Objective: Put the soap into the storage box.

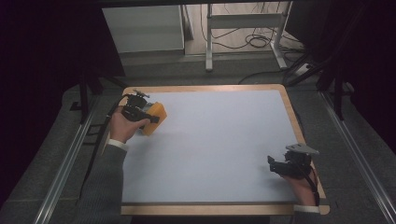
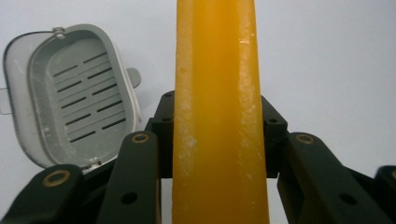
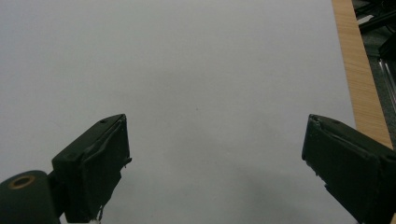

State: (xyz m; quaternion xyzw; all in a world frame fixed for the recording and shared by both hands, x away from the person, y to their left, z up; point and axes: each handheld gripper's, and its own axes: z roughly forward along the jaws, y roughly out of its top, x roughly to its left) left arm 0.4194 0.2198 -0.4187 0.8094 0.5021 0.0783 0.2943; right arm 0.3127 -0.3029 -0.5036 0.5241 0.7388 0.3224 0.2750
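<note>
At four o'clock my right gripper (image 1: 276, 166) idles, jaws spread on nothing. At ten o'clock my left gripper (image 1: 150, 115) pinches the yellow soap bar (image 2: 217, 116) across its flat faces above the open grey soap case (image 2: 70, 95). I judge it rigid, light, slippery; hold mid-length.
</note>
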